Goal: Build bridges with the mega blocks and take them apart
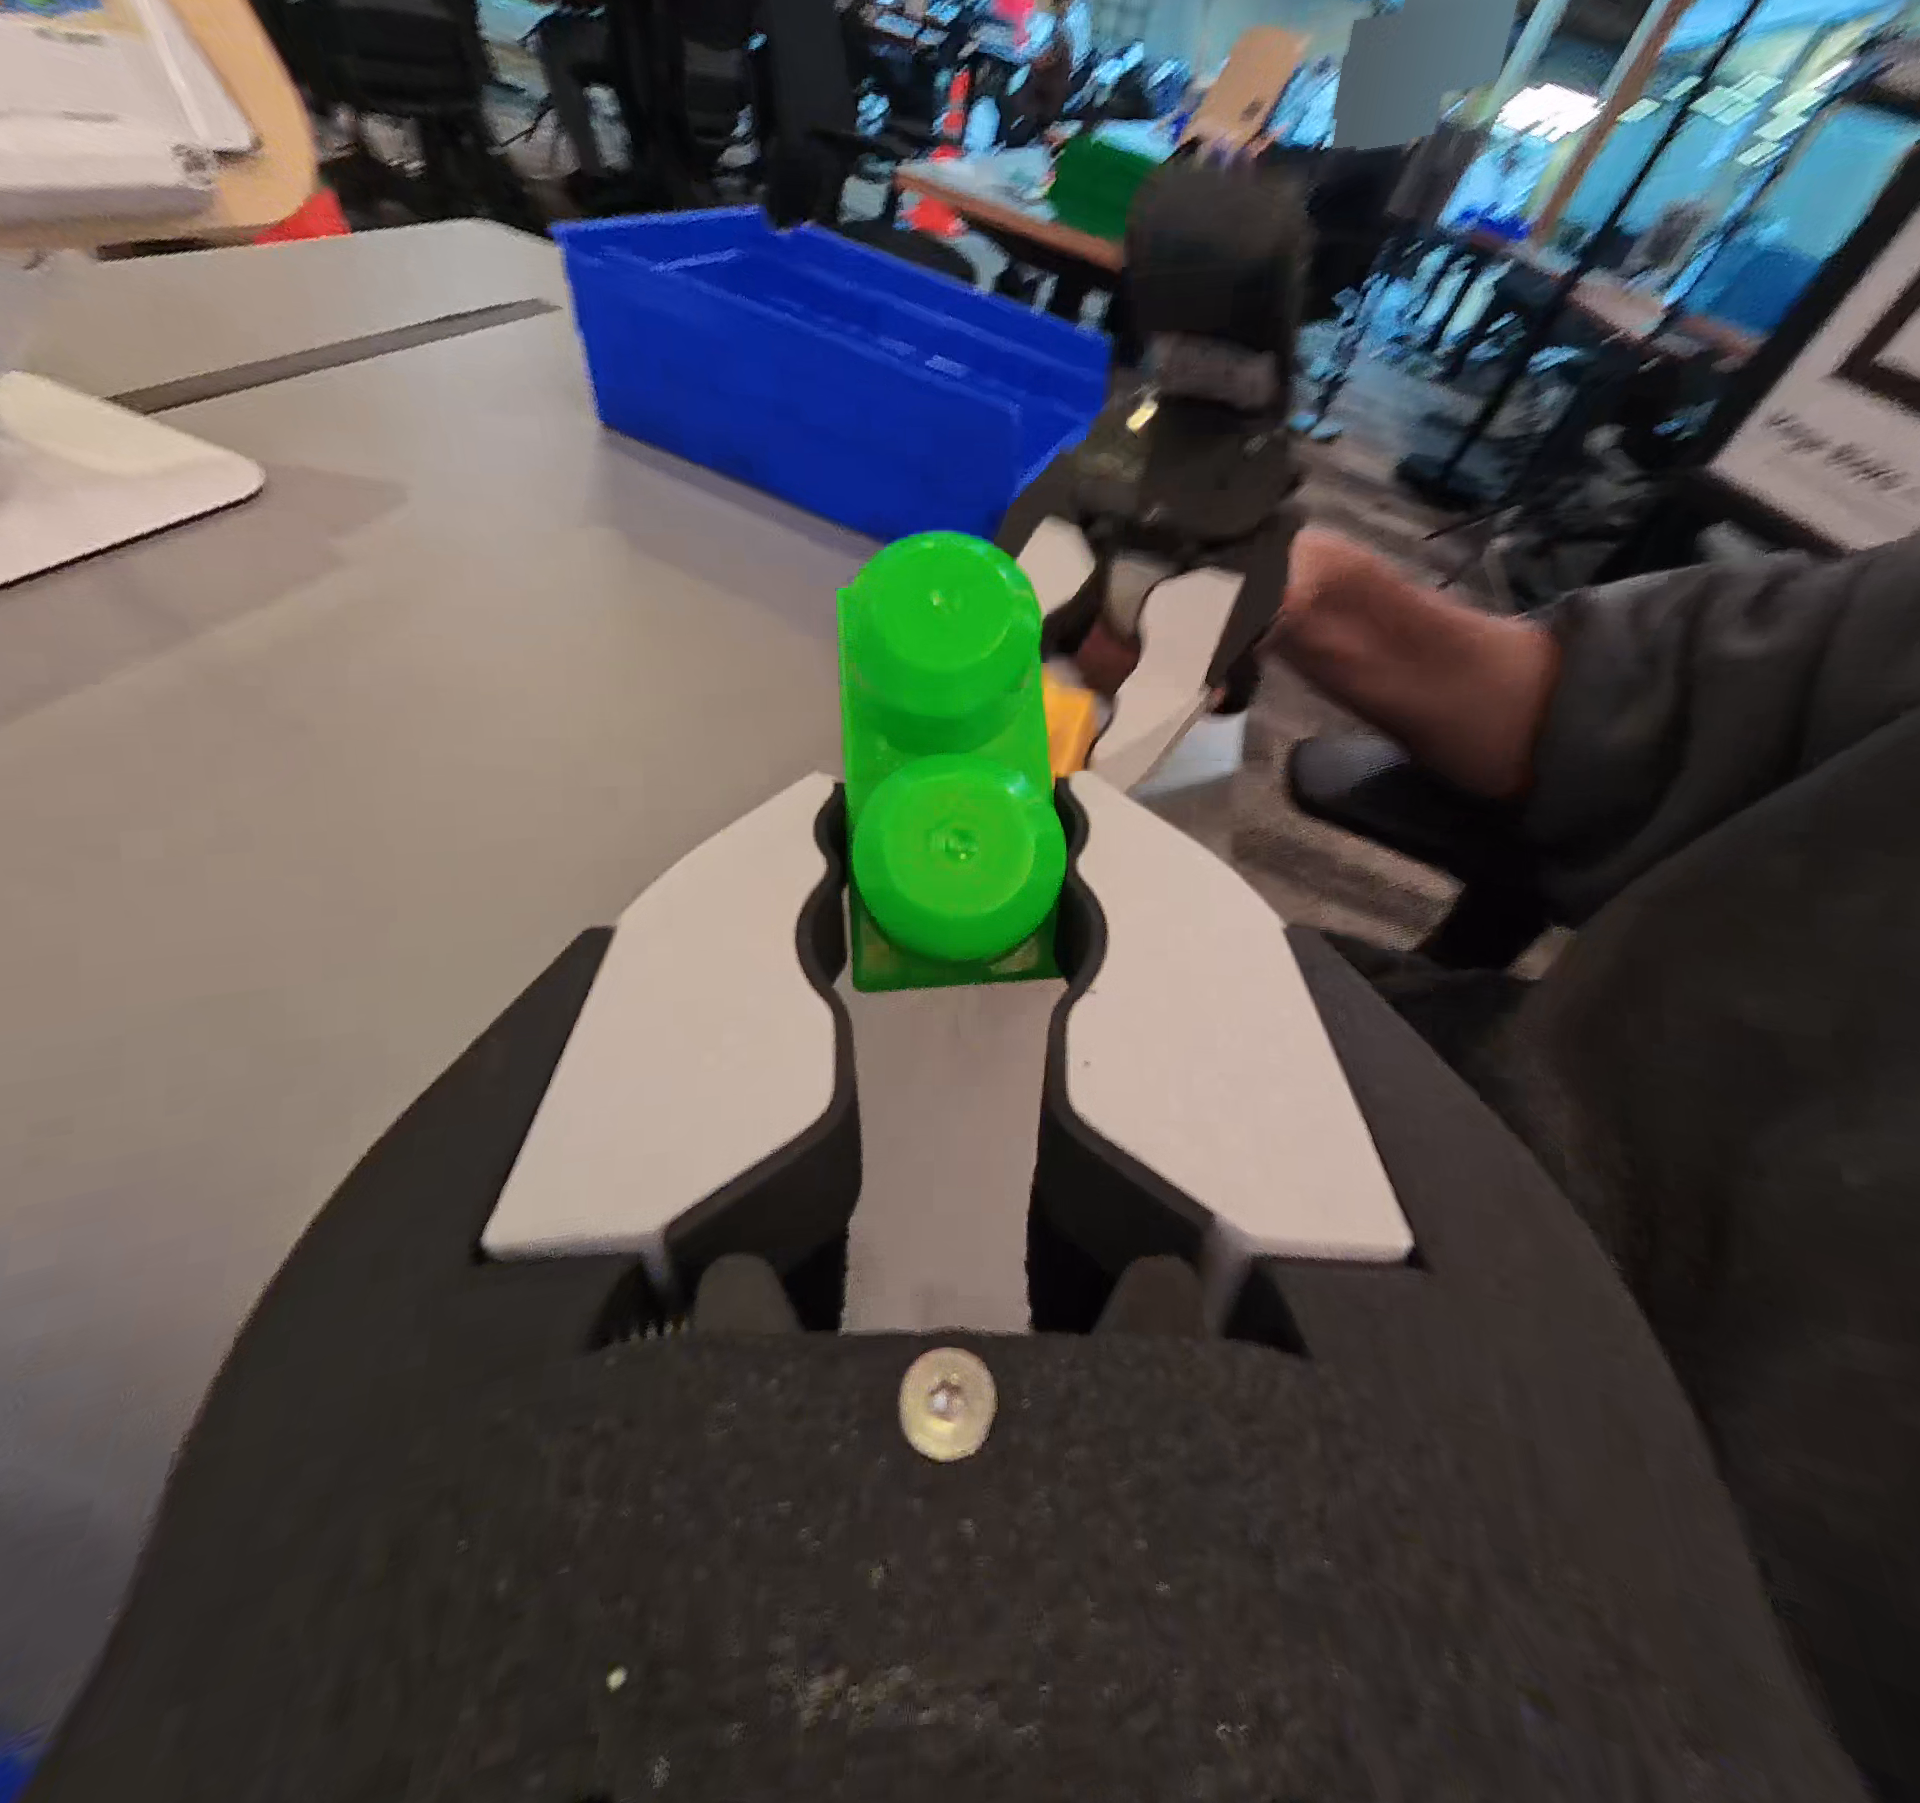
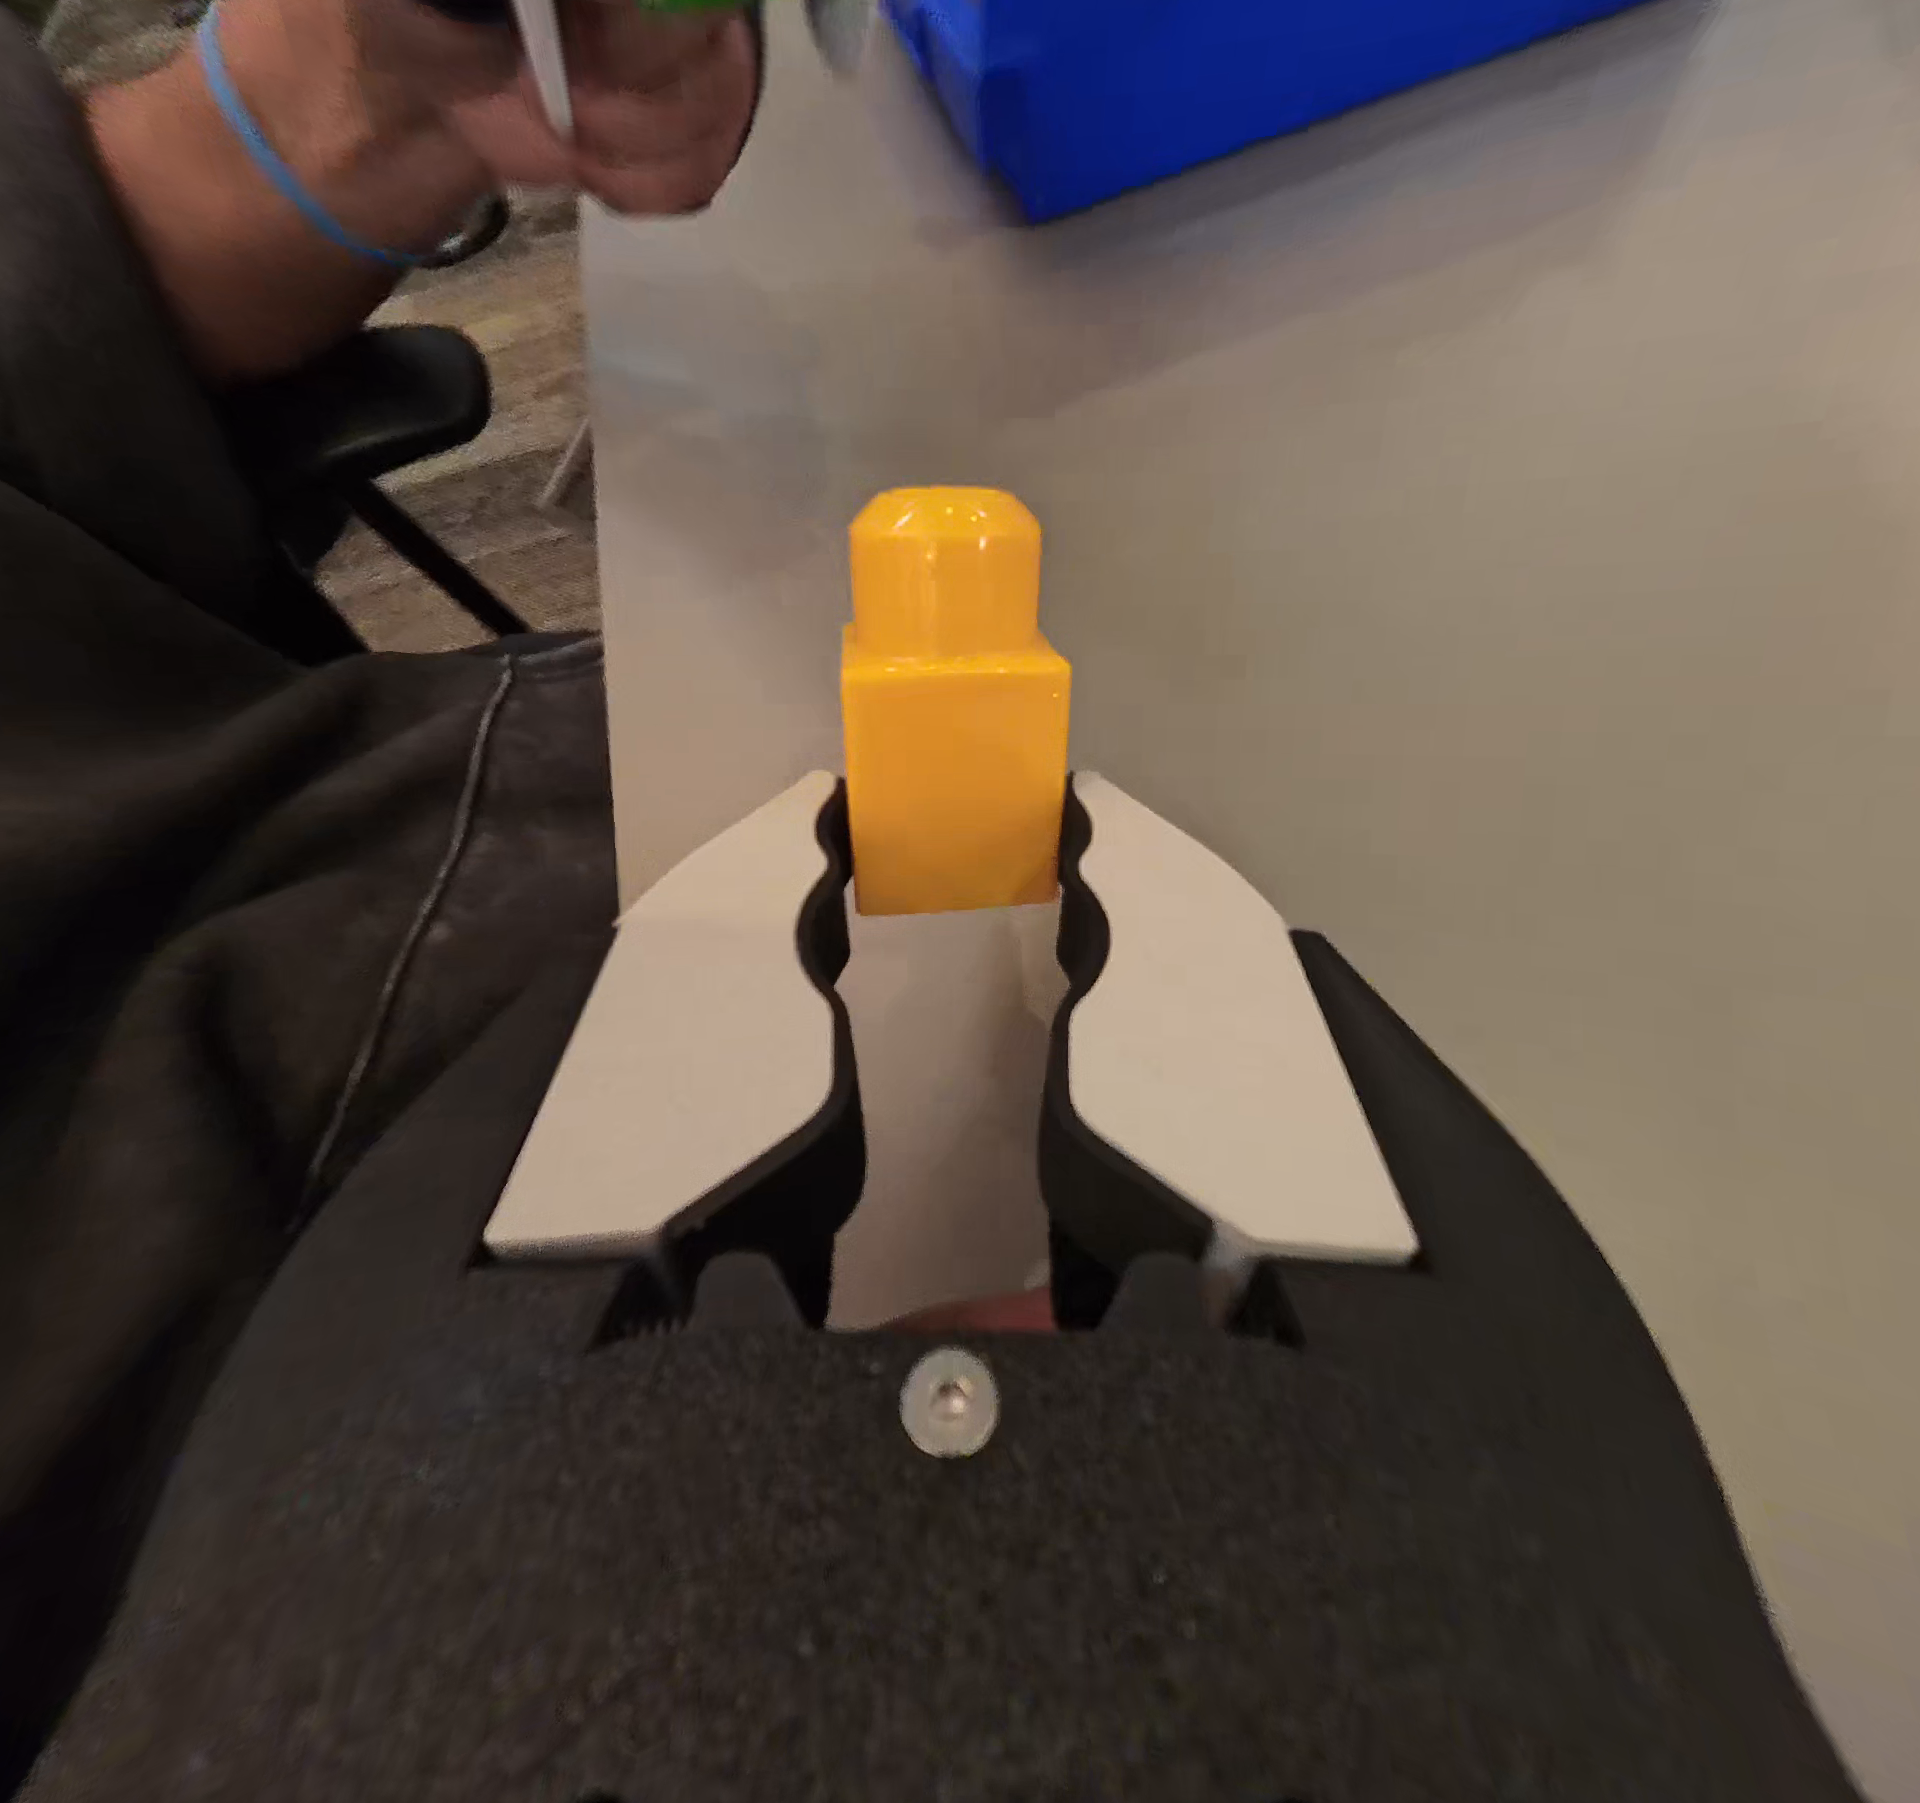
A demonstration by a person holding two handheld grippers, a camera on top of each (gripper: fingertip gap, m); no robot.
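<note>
Mega blocks sit one in each hand-held gripper: a green block in the left hand-held gripper and a yellow block in the right hand-held gripper. In the left wrist view the left tool reaches forward over the grey worktop, its two fingers closed in on the near end of the green piece, so that the block is pinched between the tips. That block has two round studs, both turned up toward the camera, and its long axis runs straight forward along the fingers, the far stud standing clear beyond the tips. Just past it, to the right, the other tool shows blurred, with a hand and a dark sleeve behind it and a bit of yellow at its tips. In the right wrist view the right tool points forward across the worktop beside its near edge, fingers pressed against the two flanks of the yellow piece, gripping its lower body. This block has a single stud, which points away from the camera in line with the fingers; most of the block projects past the tips. At the top left of that view a hand with a blue wristband holds the left tool, with the green block blurred at the frame edge. A blue bin stands on the worktop beyond both tools, well apart from the blocks.
</note>
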